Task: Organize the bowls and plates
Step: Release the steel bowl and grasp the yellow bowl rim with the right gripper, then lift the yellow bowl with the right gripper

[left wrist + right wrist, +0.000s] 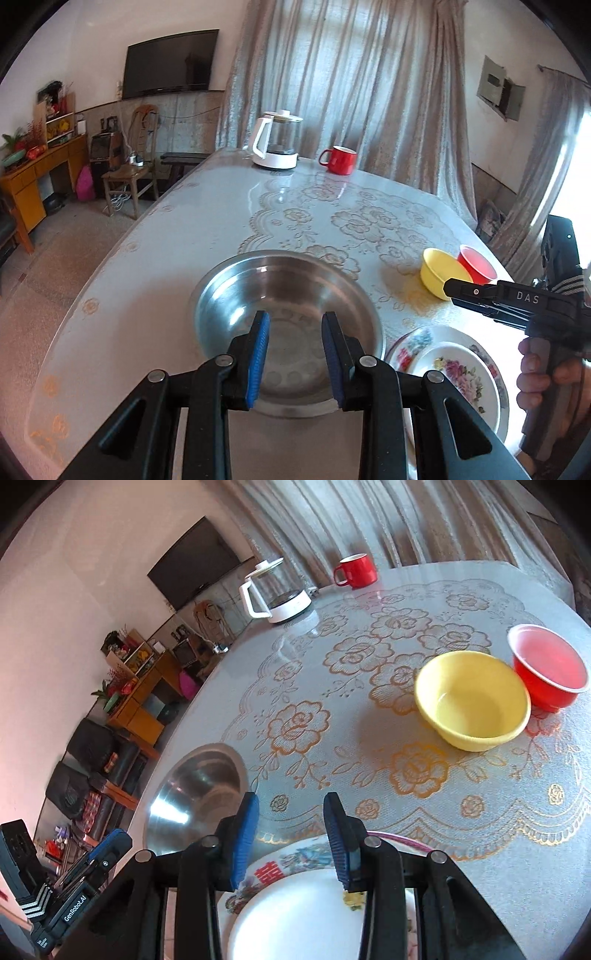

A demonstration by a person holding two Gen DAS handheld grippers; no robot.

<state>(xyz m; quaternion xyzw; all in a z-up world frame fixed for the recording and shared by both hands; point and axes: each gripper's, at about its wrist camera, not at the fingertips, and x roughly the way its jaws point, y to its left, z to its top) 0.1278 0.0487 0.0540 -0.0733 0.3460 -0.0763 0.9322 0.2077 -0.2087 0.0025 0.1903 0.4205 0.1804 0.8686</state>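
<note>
Two grippers hang over the near edge of a round table [498, 812] covered in a gold-flowered lace cloth under clear film. Nearest, the left gripper [293, 354] has its blue-padded fingers [258, 354] apart with nothing between them, above the wide stainless-steel basin [288, 306], which sits mouth up just left of the plates. The right gripper [290, 843] also stands with its fingers parted on nothing, over a small white floral plate [460, 373] stacked face up on a larger floral plate [291, 864]; a red Chinese character shows on the larger plate's rim. A hand [539, 369] holds the right gripper's handle, whose side reads "DAS"; the left gripper's body reads "GenRobot.AI". Farther out, a yellow plastic bowl [472, 701] stands upright, touching or just beside a red plastic bowl [546, 668]. At the far edge stand a white-based glass kettle [277, 142] and a red ceramic mug [340, 159], handle to the left.
</note>
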